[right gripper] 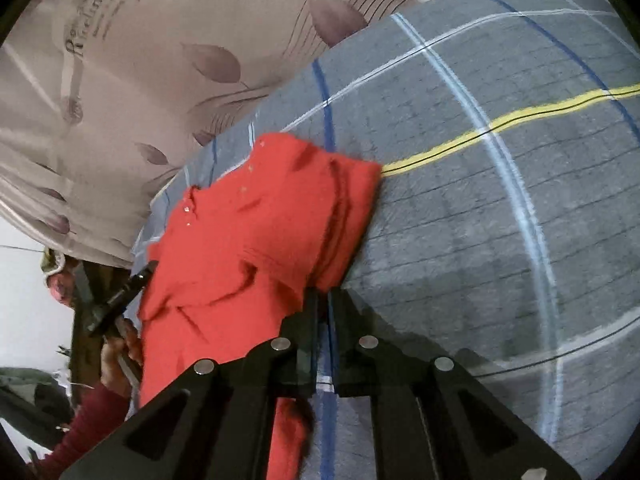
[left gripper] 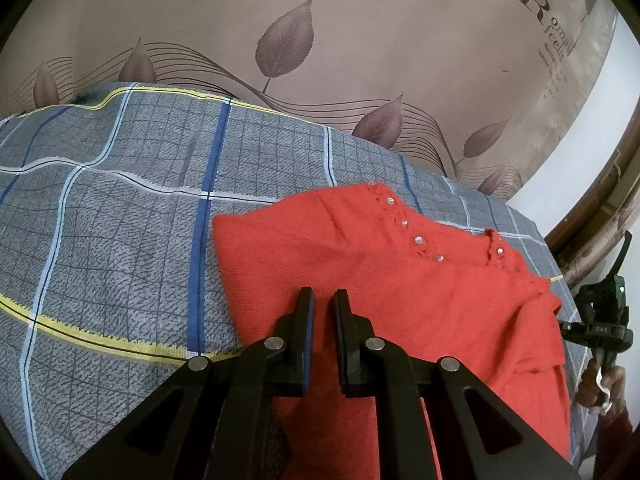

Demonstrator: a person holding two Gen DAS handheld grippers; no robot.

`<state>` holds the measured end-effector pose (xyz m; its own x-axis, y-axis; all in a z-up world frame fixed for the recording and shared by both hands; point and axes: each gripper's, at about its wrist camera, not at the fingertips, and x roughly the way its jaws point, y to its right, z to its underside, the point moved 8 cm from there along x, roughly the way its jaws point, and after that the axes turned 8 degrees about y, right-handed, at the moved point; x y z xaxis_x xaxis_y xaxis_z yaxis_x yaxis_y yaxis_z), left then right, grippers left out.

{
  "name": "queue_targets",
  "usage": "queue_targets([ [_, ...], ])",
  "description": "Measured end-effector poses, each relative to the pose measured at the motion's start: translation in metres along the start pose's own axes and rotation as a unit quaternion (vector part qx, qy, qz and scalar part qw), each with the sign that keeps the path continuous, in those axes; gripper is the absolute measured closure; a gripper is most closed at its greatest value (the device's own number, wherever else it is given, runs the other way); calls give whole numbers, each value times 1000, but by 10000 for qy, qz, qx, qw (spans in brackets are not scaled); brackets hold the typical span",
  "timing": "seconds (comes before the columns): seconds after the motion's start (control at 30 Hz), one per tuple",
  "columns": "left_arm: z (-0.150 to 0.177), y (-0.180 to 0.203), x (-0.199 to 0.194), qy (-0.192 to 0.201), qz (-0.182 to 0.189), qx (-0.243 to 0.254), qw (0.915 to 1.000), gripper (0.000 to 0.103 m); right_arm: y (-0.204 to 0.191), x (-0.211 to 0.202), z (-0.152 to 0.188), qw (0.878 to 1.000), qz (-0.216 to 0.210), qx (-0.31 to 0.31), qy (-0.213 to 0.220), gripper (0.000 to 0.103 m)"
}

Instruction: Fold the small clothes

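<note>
A small red knit top (left gripper: pixel 400 280) with a row of shiny studs (left gripper: pixel 418 239) at the neckline lies on a grey checked bedsheet (left gripper: pixel 120 220). My left gripper (left gripper: pixel 323 300) sits over its near left part, jaws almost together with red cloth showing in the narrow gap. In the right wrist view the red top (right gripper: pixel 248 220) is bunched, one side folded over. My right gripper (right gripper: pixel 325 300) is shut, and the cloth's lower right edge runs into its tips. The left gripper (right gripper: pixel 120 300) shows at the top's left edge, and the right gripper (left gripper: pixel 600 320) at its right edge.
A brown leaf-patterned fabric (left gripper: pixel 280 40) rises behind the bed. A wooden frame (left gripper: pixel 624 208) stands at the right. A hand (left gripper: pixel 600 388) and a dark red sleeve (right gripper: pixel 88 420) are beside the bed's edge. The sheet (right gripper: pixel 480 240) spreads wide to the right of the top.
</note>
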<state>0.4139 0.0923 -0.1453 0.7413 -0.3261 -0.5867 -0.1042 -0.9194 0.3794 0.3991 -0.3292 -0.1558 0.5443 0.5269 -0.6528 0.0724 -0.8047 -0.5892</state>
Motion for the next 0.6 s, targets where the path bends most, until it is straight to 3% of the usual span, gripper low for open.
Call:
queue_targets([
  [0.2, 0, -1, 0, 1, 50, -65, 10000, 92, -9, 6, -3, 9997, 140, -69, 166, 97],
  [0.3, 0, -2, -1, 6, 108, -144, 9998, 92, -12, 1, -6, 9939, 754, -681, 433, 103],
  [0.4, -1, -3, -1, 10, 138, -192, 9997, 92, 7, -12, -17, 9890, 1149, -675, 643, 103],
  [0.47, -1, -3, -1, 11, 150, -212, 9997, 92, 19, -24, -21, 9933, 867, -328, 684, 103],
  [0.5, -1, -3, -1, 12, 157, -223, 9996, 92, 17, -31, -20, 9949, 647, -187, 746, 95],
  [0.57, -1, -3, -1, 14, 171, -247, 9995, 92, 12, -42, -10, 9968, 224, 255, 719, 94],
  [0.6, -1, -3, -1, 17, 173, -257, 9995, 92, 9, -43, -2, 9972, 231, 297, 645, 81],
])
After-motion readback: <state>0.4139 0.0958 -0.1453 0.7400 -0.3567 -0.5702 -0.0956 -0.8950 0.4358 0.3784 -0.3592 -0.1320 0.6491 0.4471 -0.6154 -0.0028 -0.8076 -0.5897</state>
